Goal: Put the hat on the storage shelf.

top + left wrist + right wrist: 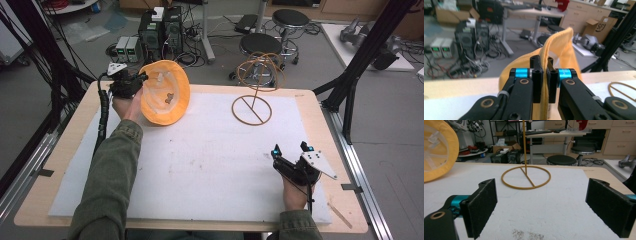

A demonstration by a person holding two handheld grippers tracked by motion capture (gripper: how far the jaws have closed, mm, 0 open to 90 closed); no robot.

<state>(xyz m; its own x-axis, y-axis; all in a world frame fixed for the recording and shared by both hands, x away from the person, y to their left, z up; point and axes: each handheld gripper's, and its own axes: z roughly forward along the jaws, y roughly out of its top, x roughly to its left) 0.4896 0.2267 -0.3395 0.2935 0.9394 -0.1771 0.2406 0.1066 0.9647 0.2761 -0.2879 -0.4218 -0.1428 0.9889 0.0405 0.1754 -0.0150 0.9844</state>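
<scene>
Lab floor behind with stools (261,44), power boxes and cables; in front, a wooden table (320,120) under a white mat (200,165). At the mat's far left corner, left gripper (141,79) raised off the surface, forearm in a green sleeve (112,170) stretched forward from the bottom edge, wrist bent so the jaws point right. Jaws pressed together on the brim of an orange hat (165,92), seen close in the left gripper view (543,75) with the brim (545,100) running edge-on between the pads. Hat hanging tilted, opening facing the camera, lower edge near the mat. Far right of centre, a wire stand (251,110) with ring base on the mat. At the near right, right gripper (291,148) low over the mat, hand tucked behind, jaws spread wide with nothing between, aimed toward the stand (526,177).
</scene>
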